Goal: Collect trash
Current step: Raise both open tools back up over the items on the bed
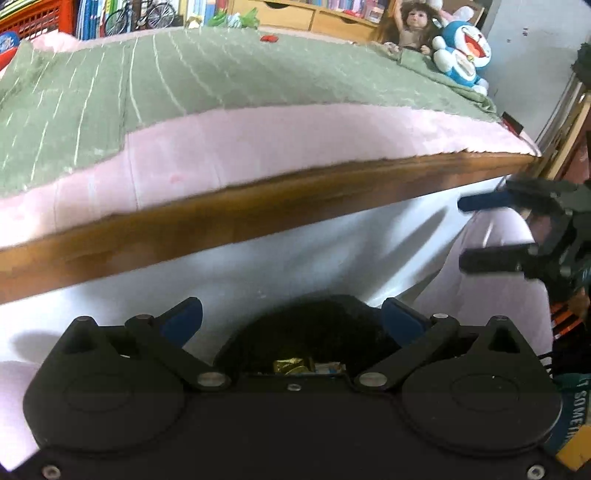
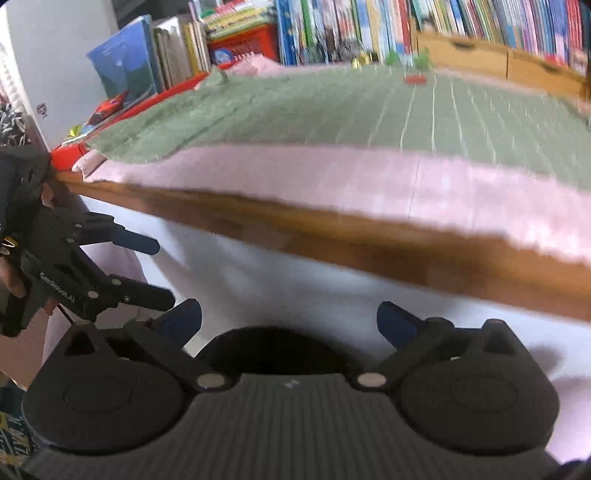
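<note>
Bed (image 1: 258,206), green blanket (image 1: 184,81); 2 grippers, left gripper (image 1: 291,317) and right gripper (image 2: 290,319), both spread wide, empty; red trash scrap (image 1: 269,38) on far blanket: long reach risks pinching cloth.

So the tabletop (image 1: 258,206) has a wood edge, with a pink cloth (image 1: 295,136) over it and a green striped blanket (image 1: 184,74) on top of that. A small red thing (image 1: 269,38) sits on the blanket far back. A doll (image 1: 413,27) and blue plush (image 1: 463,53) sit at the far corner.
</note>
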Demonstrator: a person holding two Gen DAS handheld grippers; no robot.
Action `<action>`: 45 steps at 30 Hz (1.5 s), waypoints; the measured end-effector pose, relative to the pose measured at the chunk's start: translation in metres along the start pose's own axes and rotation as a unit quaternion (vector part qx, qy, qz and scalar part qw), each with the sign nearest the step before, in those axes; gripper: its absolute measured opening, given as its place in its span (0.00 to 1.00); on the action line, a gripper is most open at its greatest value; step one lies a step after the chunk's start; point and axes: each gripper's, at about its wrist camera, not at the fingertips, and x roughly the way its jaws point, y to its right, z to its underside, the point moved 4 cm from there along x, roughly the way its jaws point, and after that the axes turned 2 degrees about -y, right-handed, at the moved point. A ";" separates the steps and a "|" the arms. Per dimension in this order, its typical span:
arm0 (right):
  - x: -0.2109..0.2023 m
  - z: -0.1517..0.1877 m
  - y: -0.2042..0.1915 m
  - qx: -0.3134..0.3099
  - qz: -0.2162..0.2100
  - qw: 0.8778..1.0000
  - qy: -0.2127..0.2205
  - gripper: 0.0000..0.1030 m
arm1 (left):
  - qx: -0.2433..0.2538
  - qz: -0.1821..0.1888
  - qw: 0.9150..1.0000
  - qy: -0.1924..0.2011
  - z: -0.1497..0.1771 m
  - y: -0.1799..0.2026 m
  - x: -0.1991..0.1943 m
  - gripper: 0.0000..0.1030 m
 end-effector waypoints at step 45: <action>0.126 -0.234 0.167 -0.075 0.162 0.981 0.070 0.95 | -0.031 -0.038 0.993 0.107 -0.375 -0.131 0.106 0.99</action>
